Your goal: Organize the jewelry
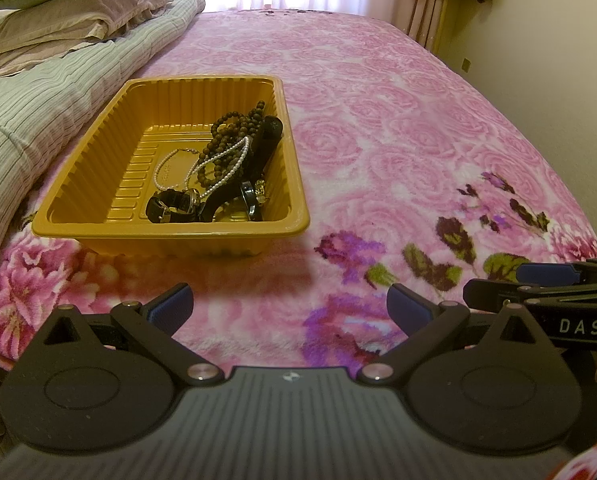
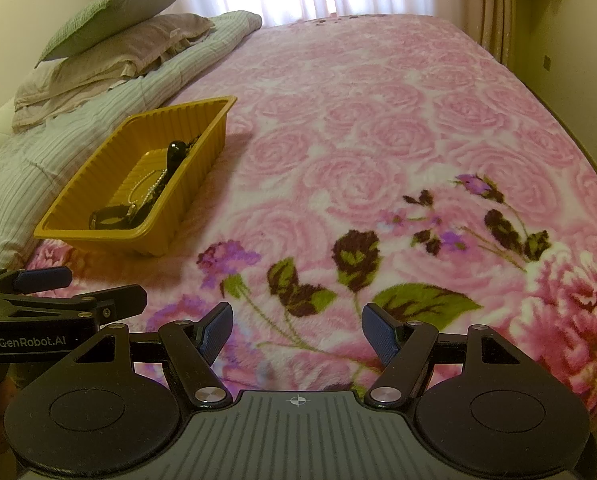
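Spreading widest, pink floral bedspread (image 1: pixel 378 128), bare and open to the right. Bordering it on the left, folded striped quilt (image 1: pixel 50 92) under pillows (image 2: pixel 110 20). Resting beside the quilt, yellow tray (image 1: pixel 78 216), long axis running away from the grippers. Lying tangled inside, toward its right wall: brown beads (image 1: pixel 226 132), pearl strand (image 1: pixel 214 164), watches (image 1: pixel 174 208). Hovering nearest, left gripper (image 1: pixel 288 310), gaping empty, tray ahead and slightly left. Waiting alongside, right gripper (image 2: pixel 298 334), also gaping empty.

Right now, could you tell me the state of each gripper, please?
Left gripper: open, holding nothing, above the blanket.
Right gripper: open, holding nothing, above the blanket.
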The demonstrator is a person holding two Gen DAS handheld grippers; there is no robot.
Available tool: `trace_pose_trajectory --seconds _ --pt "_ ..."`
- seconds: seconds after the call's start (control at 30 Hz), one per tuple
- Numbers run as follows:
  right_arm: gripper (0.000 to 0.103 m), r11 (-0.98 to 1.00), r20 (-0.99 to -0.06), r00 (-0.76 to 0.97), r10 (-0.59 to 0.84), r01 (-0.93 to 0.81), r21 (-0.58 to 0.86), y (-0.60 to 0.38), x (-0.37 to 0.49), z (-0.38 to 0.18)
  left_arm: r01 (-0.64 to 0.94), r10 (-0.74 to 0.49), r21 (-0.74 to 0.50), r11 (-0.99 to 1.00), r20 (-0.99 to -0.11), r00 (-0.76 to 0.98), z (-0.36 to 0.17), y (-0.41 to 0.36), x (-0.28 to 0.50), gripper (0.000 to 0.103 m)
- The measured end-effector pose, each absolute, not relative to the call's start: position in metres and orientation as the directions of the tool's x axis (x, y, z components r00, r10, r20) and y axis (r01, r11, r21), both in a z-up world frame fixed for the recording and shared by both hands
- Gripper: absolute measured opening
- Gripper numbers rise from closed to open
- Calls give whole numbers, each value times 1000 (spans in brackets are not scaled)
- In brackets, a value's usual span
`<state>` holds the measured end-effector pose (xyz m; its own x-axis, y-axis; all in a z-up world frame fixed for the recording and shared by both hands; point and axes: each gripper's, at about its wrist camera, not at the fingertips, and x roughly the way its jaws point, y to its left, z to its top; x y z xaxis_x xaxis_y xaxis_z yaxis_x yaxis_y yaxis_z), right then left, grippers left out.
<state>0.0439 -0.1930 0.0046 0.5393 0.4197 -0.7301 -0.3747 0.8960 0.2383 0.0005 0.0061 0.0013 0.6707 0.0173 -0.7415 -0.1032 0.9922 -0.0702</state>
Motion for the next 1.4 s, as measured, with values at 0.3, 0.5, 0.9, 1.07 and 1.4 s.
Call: trace_pose_trajectory --seconds 0.3,0.5,0.9,1.07,1.4 --pt "71 896 -730 540 420 -375 238 -192 44 5 -103 18 -69 992 -741 671 1 6 0 102" --pt "71 896 -730 538 421 -375 239 -193 44 5 -105 20 -68 992 -741 671 2 6 1 102" --pt "71 897 -730 540 419 -372 239 -202 48 9 -105 26 -61 993 -736 676 6 2 8 102" --pt "71 897 -731 538 419 -371 241 -208 52 9 -101 26 -58 993 -737 676 5 -3 10 102" --pt "71 897 -733 536 420 -370 244 -215 56 9 -98 30 -50 994 -737 676 3 -11 15 102"
